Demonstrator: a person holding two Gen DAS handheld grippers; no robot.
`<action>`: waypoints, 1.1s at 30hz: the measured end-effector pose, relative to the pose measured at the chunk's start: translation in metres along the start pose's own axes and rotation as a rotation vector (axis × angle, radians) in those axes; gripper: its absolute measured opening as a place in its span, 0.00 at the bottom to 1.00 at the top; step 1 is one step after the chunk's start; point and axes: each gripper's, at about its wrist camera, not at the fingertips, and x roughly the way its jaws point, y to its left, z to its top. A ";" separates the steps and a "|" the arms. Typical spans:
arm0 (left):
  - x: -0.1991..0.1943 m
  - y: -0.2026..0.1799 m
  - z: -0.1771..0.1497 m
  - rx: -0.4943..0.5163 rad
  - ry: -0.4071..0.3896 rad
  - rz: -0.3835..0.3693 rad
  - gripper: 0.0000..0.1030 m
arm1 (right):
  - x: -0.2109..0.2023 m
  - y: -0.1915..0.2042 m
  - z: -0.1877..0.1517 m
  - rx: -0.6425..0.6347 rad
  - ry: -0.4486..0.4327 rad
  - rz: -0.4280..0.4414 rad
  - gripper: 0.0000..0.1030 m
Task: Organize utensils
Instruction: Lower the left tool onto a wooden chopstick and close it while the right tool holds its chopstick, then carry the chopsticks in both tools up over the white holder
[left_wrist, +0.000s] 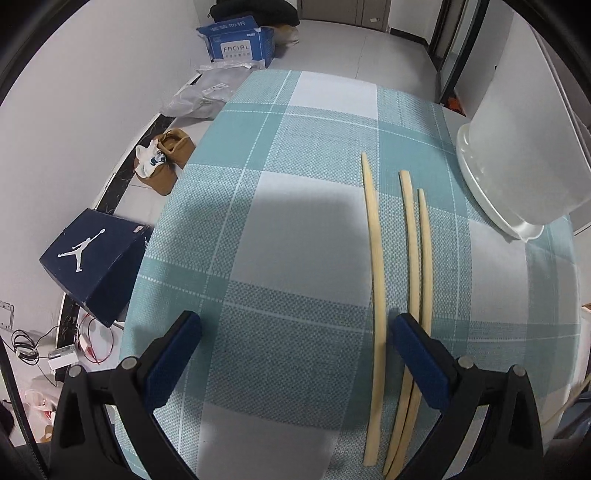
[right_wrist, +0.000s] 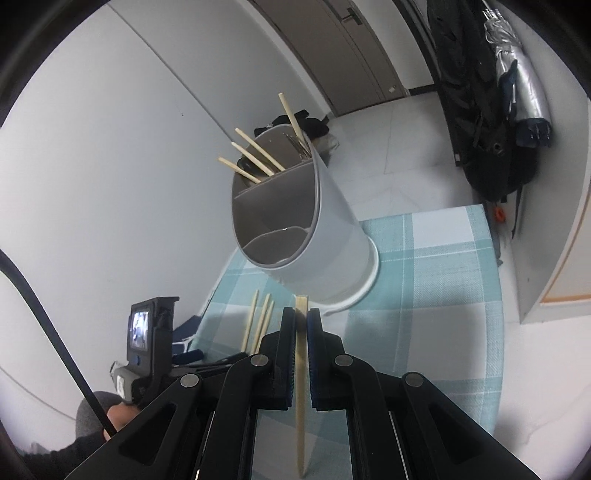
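Observation:
Three pale wooden chopsticks lie side by side on the teal checked tablecloth. My left gripper hangs open above them. One chopstick runs just inside its right finger; the other two chopsticks pass outside it. My right gripper is shut on a fourth chopstick, held above the table in front of the white divided utensil holder. Several chopsticks and some metal utensils stick out of the holder's back compartments; its near compartment looks empty. The holder stands right of the loose chopsticks.
On the floor left of the table are a dark shoe box, brown shoes, plastic bags and a blue carton. A door and a hanging black bag lie beyond the table. A hand holds the left gripper.

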 end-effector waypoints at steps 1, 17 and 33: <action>0.000 0.000 0.003 0.003 0.003 0.006 0.99 | -0.001 -0.001 0.000 -0.003 -0.005 -0.009 0.05; 0.012 -0.028 0.062 0.174 0.061 -0.030 0.50 | -0.005 0.008 0.004 -0.030 -0.051 -0.008 0.05; -0.012 -0.006 0.068 -0.037 -0.090 -0.145 0.01 | -0.004 0.012 0.009 -0.052 -0.054 -0.024 0.05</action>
